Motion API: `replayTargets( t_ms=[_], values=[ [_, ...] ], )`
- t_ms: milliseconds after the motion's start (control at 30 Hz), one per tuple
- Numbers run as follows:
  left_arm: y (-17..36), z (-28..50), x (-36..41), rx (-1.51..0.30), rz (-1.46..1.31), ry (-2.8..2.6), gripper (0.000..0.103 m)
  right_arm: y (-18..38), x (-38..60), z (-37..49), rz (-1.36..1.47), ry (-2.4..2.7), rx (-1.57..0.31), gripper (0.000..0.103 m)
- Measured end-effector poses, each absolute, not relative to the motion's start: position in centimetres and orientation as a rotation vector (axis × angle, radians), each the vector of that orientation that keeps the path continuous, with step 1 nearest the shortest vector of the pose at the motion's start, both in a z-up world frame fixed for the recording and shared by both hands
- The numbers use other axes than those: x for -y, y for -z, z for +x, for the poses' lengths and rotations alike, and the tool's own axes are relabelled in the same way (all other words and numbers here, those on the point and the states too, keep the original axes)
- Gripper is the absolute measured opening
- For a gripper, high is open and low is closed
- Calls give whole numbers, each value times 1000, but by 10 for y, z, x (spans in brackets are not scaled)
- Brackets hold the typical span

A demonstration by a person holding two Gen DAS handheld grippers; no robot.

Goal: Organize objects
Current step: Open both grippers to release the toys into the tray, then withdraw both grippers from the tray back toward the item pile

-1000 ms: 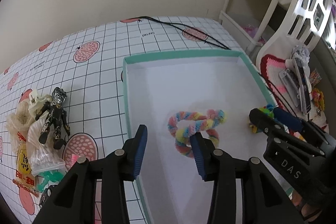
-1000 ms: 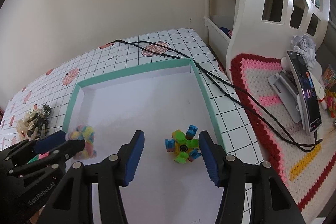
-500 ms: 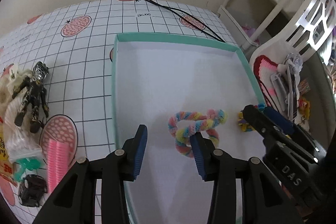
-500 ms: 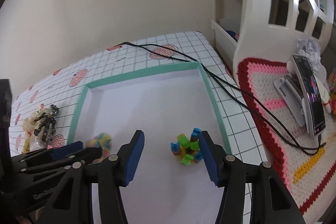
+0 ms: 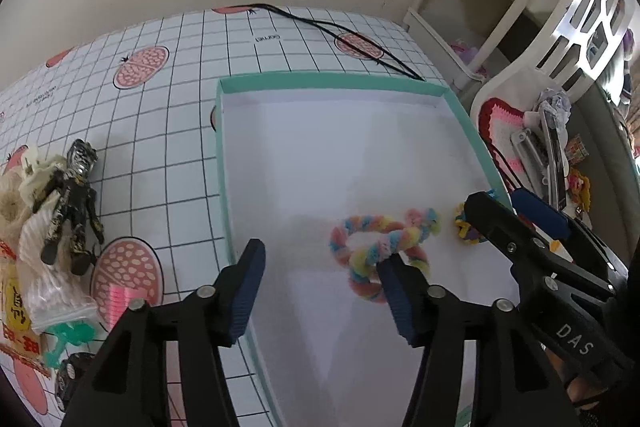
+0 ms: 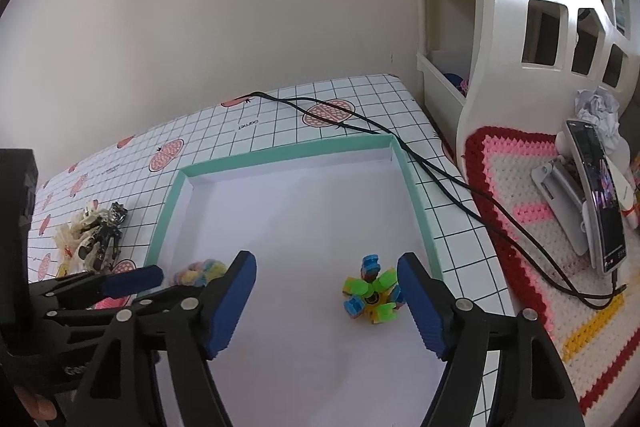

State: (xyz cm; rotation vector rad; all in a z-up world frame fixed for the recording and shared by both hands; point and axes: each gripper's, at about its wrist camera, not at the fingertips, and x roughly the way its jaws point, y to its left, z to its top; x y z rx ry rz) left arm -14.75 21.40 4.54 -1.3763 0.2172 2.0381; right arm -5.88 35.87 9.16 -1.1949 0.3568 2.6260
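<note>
On the far left of the table (image 5: 192, 75), with its grid-and-fruit cloth, lies a small heap: a dark action figure (image 5: 72, 203) sprawled on crinkled plastic bags (image 5: 36, 267), a pink comb (image 5: 120, 301) just near of it, and a green plastic piece (image 5: 72, 335) and a small black toy (image 5: 70, 375) at the near edge.

Right of that heap sits a shallow white tray with a teal rim (image 5: 221, 163). The left gripper (image 5: 322, 291) hovers over the tray's near-left part, its blue-padded fingers (image 5: 250, 291) spread wide and holding nothing; the left pad hangs about over the teal rim. Just past its right finger, a twisted pastel fuzzy rope (image 5: 380, 243) lies on the tray floor, looped on itself.

Further right inside the tray, near the right wall, rests a multicoloured block toy (image 6: 372, 297), a ring of blue, green and yellow pieces. The right gripper (image 6: 328, 303) hangs over it, fingers (image 6: 420, 307) wide apart and empty, the toy lying between the pads close to the right one.

A black cable (image 6: 400, 143) runs across the table's far side and over the tray's far-right corner to a phone (image 6: 600, 195) propped on a stand, which sits on a crocheted mat (image 6: 516, 211) on the right.
</note>
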Motion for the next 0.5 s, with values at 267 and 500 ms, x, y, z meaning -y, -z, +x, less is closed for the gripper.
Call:
replayTargets(
  t_ms=[267,500],
  values=[
    [-51,-148,-212,-324,-1300,-2027,63,-93,-353,-57,-1212,-2726,-392,78],
    [-54,-145,-210,-452,-1209,-2015,63,-90,-341,-59,-1273,-2811,-408,78]
  ],
)
